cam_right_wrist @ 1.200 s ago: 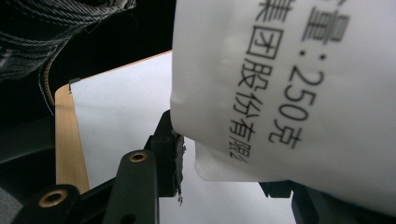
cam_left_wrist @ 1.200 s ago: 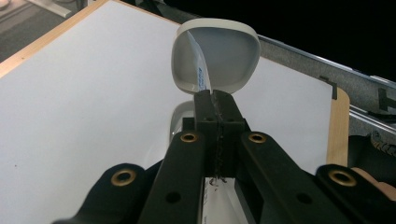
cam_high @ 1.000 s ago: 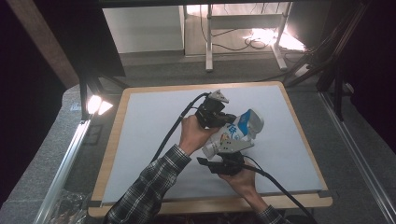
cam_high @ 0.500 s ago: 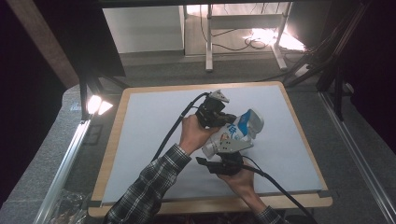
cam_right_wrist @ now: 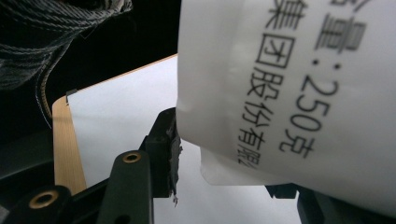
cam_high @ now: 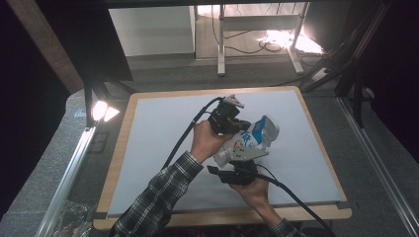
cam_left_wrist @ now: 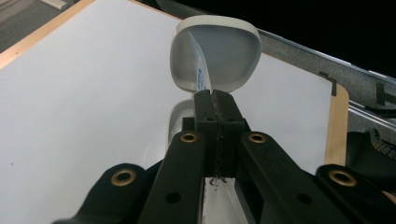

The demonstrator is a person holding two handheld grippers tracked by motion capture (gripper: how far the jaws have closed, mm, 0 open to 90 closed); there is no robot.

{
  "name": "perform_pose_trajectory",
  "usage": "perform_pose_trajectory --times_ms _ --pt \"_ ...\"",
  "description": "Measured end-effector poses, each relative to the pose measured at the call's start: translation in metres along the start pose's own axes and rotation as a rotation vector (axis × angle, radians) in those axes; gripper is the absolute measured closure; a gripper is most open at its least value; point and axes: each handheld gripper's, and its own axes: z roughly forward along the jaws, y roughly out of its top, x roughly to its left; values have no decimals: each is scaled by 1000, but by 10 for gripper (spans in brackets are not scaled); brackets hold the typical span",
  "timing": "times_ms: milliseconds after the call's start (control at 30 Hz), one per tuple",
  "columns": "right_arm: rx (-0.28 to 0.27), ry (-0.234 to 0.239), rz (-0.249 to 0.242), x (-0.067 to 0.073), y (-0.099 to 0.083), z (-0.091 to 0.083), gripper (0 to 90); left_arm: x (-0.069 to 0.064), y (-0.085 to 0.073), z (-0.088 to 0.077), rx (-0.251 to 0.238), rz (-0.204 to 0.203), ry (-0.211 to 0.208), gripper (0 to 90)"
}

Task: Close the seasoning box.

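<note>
We see a white bottle [cam_high: 254, 138] with a blue label held above the white table [cam_high: 148, 148], just to 3 o'clock of its centre, between both tongs. The left gripper [cam_left_wrist: 212, 100] has its jaws pressed together on the label's loose edge. The right gripper [cam_right_wrist: 224, 149] clamps the bottle's body between its jaws from 6 o'clock.

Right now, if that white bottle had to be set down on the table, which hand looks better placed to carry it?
Probably the right. The right claw grips the body of the white bottle, its printed side close before that claw's camera. The left claw is shut on just a thin wrapper edge beside the bottle's base.
</note>
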Motion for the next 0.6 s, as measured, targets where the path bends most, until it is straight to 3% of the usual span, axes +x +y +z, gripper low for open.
perform_pose_trajectory --times_ms 600 --pt "-4 1 17 -1 2 0 536 1 3 1 26 11 1 900"
